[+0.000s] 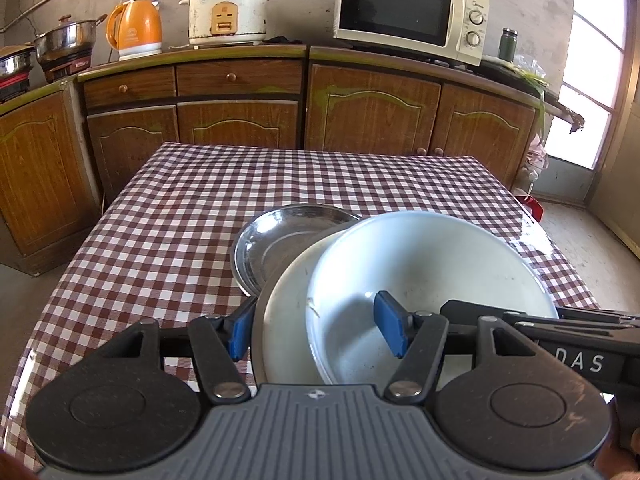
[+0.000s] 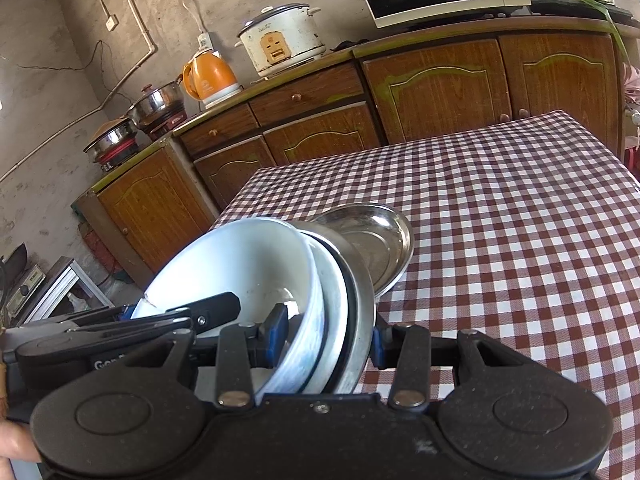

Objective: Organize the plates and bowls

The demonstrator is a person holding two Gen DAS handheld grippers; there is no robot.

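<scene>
Left wrist view: left gripper [image 1: 316, 330] pinching the near rims of a nested stack, a white round glazed bowl [image 1: 432, 280] inside a wider white shallow plate [image 1: 288, 316], above the red-and-white checked tablecloth [image 1: 160, 220]; a shiny round steel dish [image 1: 280, 236] just behind.

Right wrist view: right gripper [image 2: 328, 340] clamped over the same stack's rims, steel dish [image 2: 376, 240] beyond. Probably heavy, stiff, breakable, slippery glaze; best held at the rims, on opposite sides.
</scene>
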